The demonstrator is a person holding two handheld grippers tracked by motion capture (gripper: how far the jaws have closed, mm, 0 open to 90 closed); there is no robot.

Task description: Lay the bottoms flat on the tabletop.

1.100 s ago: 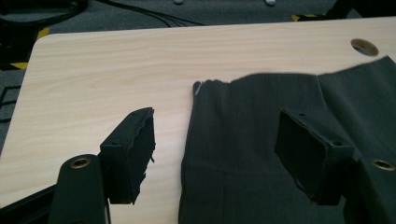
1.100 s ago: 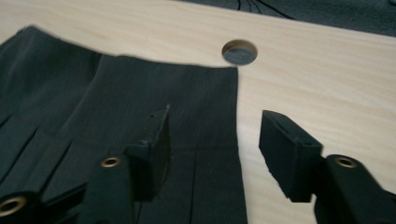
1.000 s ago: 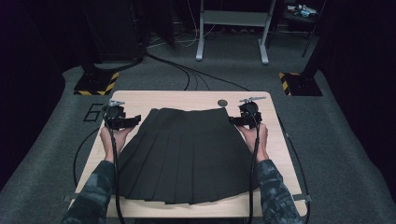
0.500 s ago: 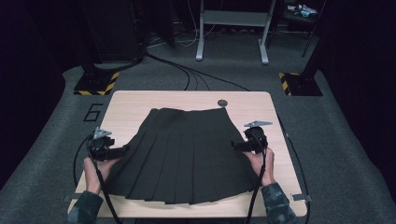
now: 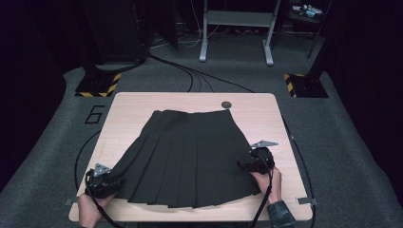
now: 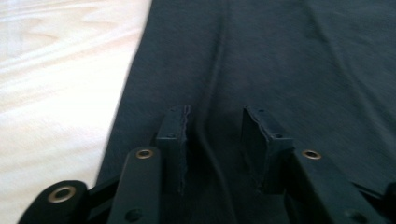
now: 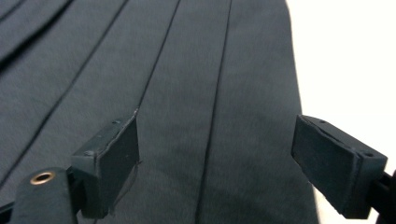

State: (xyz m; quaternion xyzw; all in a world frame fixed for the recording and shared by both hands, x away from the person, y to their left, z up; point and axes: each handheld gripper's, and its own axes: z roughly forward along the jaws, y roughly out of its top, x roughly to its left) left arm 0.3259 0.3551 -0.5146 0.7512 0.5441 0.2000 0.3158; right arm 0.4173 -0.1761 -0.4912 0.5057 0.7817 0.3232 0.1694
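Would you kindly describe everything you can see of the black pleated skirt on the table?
The black pleated skirt lies flat, fanned out on the light wooden table, narrow waistband at the far side, wide hem nearest the person. It looks like a matte woven fabric with straight pleats running from waist to hem. The left gripper sits at its near left hem corner, the right gripper over its right edge, jaws apart above the cloth.
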